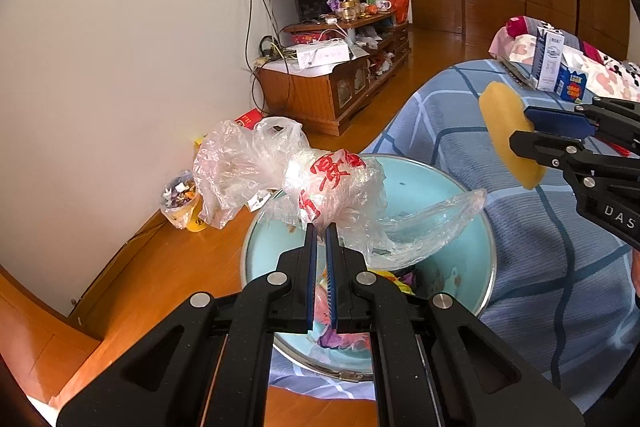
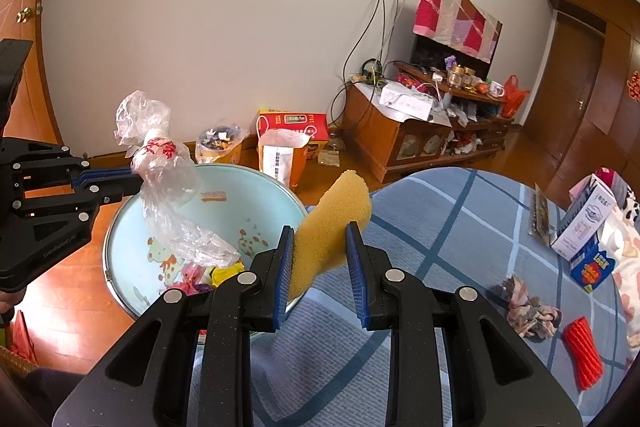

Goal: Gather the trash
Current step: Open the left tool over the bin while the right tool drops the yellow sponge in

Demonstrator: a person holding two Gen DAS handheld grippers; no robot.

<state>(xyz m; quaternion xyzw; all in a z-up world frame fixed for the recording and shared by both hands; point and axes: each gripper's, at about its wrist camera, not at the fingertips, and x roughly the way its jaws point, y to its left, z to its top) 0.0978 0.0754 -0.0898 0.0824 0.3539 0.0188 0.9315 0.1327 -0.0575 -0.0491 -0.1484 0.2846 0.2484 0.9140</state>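
Left gripper (image 1: 321,227) jaws clamp plastic bag (image 1: 336,183); sponge (image 2: 332,227) between right gripper (image 2: 320,247) jaws.

My bed's blue checked cover (image 2: 460,227) carried a crumpled rag (image 2: 528,309), a red ribbed piece (image 2: 583,355) beside it, and cartons (image 2: 586,227) beyond.

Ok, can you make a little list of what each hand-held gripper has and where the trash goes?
left hand-held gripper: shut on plastic bag, held over the basin
right hand-held gripper: shut on sponge, at the basin's edge
basin: light blue, beside the bed, wrappers already inside
bed: blue checked cover
still on bed: red comb, crumpled cloth, carton
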